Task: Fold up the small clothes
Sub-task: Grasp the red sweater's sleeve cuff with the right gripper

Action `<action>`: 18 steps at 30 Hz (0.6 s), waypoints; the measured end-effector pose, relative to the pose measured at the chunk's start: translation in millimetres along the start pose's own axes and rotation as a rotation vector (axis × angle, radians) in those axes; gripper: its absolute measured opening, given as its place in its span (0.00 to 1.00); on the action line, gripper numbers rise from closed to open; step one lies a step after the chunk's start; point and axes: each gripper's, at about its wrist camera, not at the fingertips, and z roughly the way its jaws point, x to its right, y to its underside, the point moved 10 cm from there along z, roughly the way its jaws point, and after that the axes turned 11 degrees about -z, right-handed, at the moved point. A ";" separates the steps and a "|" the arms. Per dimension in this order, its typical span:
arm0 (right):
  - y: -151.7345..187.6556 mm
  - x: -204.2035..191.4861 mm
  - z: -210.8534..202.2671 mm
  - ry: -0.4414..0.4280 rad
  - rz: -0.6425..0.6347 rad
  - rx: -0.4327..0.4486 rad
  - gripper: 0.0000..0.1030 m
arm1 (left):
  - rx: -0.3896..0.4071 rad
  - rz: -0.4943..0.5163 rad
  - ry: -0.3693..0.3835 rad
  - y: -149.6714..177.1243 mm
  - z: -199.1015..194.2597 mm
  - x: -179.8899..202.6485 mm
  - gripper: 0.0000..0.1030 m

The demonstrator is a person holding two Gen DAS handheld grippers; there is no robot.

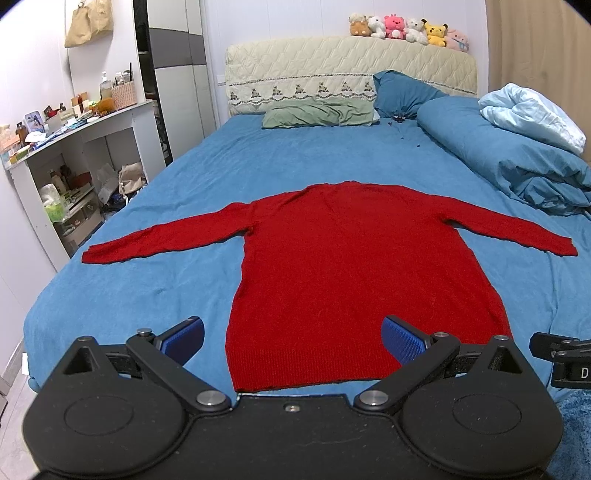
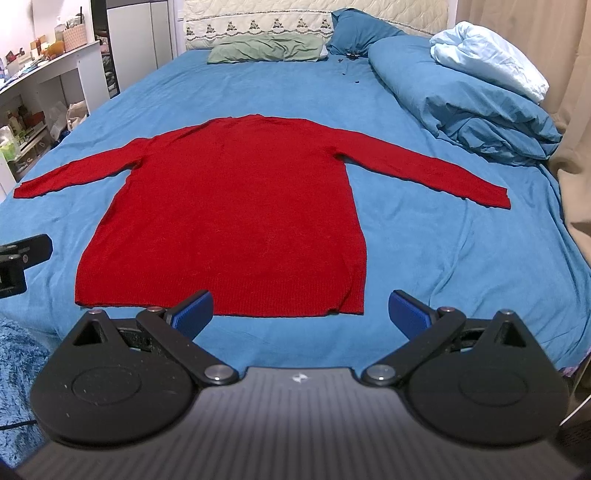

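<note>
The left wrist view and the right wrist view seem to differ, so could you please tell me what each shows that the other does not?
Only the left wrist view shows the stuffed toys along the headboard and the tote bags hanging on the wall. Only the right wrist view shows the beige curtain beside the bed. Both show the red sweater spread flat with sleeves out on the blue sheet, the green pillow, and open tongs, left and right, holding nothing.
</note>
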 end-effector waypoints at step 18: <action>-80.3 174.5 57.2 0.142 0.233 0.111 1.00 | 0.117 0.067 0.160 -142.6 98.3 96.7 1.00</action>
